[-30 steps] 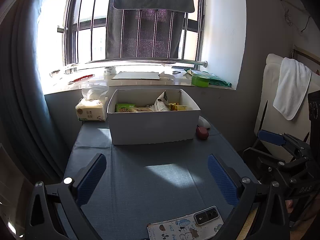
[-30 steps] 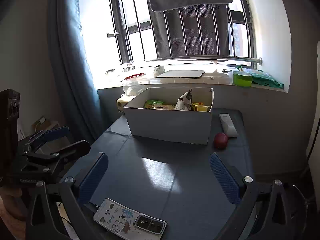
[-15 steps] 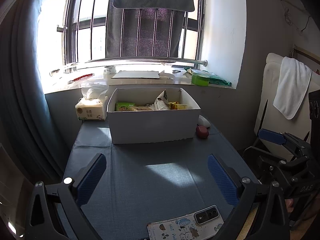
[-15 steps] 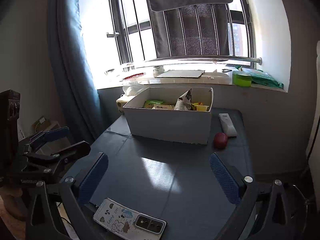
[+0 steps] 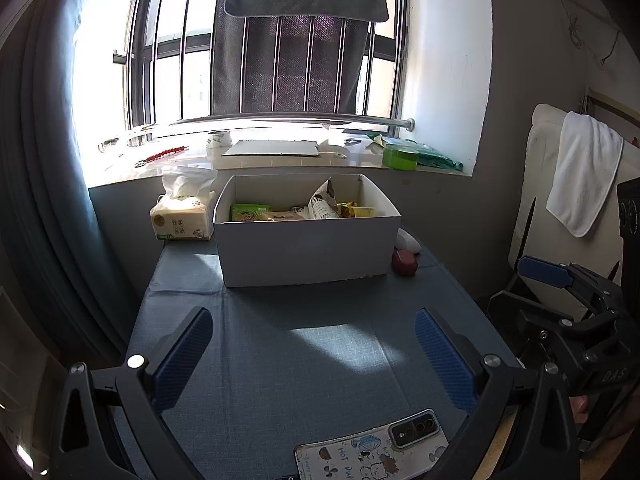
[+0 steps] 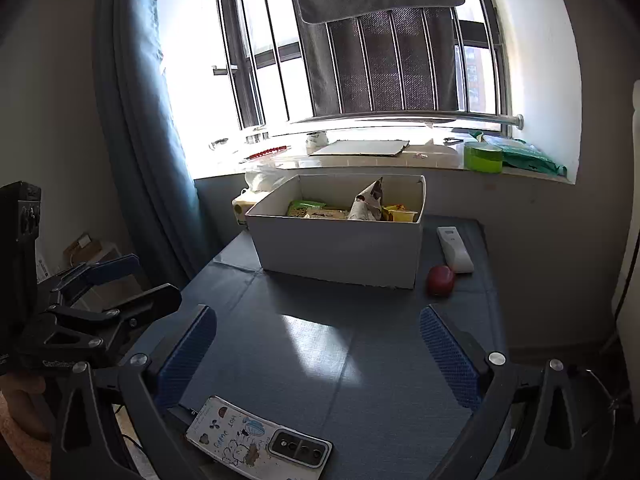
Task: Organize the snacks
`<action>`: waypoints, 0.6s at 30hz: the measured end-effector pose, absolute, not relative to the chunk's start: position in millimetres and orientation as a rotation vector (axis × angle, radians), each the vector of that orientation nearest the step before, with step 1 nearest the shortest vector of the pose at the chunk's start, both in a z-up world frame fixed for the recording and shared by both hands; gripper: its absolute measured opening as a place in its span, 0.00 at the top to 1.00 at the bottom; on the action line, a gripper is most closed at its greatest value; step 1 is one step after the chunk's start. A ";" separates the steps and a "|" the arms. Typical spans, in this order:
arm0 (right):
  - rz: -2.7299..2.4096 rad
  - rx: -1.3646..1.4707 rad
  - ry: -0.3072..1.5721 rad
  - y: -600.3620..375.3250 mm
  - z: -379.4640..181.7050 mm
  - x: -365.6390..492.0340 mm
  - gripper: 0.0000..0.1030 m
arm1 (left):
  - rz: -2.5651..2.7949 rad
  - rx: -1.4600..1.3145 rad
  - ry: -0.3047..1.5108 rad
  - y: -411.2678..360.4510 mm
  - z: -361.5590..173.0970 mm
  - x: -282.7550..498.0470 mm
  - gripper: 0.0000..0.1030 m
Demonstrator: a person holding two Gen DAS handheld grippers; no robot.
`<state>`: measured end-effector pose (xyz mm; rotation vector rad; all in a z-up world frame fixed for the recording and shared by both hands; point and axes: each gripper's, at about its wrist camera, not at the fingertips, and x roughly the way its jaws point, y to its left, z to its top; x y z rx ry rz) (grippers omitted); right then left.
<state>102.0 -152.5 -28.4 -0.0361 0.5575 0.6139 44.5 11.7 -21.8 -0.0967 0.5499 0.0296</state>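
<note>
A white cardboard box (image 5: pixel 304 252) stands at the far side of the blue-grey table (image 5: pixel 304 360). It holds several snack packs: a green pack (image 5: pixel 248 213), a grey-white bag (image 5: pixel 322 202) standing upright, and yellow packs (image 5: pixel 356 210). The box also shows in the right wrist view (image 6: pixel 340 252). My left gripper (image 5: pixel 312 348) is open and empty above the near table. My right gripper (image 6: pixel 316 348) is open and empty too, well short of the box. Each gripper shows in the other's view, the right one (image 5: pixel 568 308) and the left one (image 6: pixel 100 300).
A phone in a cartoon case (image 5: pixel 372 446) lies at the near table edge. A small red object (image 5: pixel 405 263) and a white remote (image 6: pixel 454 249) lie right of the box. A tissue pack (image 5: pixel 182 220) sits left of it. A windowsill with clutter runs behind.
</note>
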 end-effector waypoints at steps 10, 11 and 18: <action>0.615 -0.039 0.557 -151.7 -28.7 101.8 0.00 | 0.032 -0.092 0.555 10.9 -22.6 45.2 0.00; 0.615 -0.039 0.558 -151.6 -28.8 101.9 0.00 | 0.032 -0.091 0.555 10.9 -22.7 45.2 0.00; 0.614 -0.039 0.558 -151.7 -29.6 101.8 0.00 | 0.033 -0.092 0.555 11.5 -22.9 45.1 0.00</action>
